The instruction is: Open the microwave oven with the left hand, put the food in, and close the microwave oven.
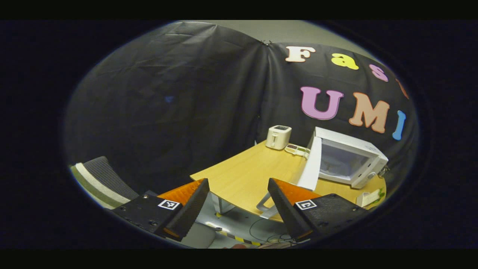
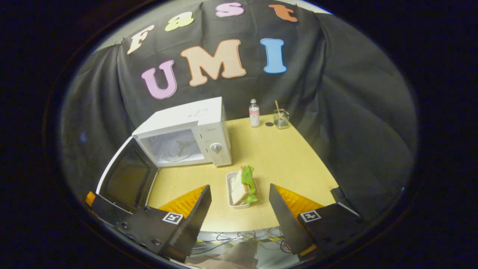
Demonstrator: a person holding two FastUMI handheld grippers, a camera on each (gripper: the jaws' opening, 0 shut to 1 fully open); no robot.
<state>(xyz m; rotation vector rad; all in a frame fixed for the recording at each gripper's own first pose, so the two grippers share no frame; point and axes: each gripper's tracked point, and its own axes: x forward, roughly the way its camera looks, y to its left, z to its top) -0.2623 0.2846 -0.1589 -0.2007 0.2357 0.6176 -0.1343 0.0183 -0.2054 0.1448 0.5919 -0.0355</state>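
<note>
White boxy microwave door is open; my 2 grippers' fingers gape empty; sandwich in white tray waits on table.

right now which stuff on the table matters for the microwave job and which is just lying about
For the job:
microwave, door already open
sandwich in its white tray

Lying about:
toaster
bottle
glass cup
remote-like item beside the toaster
</note>
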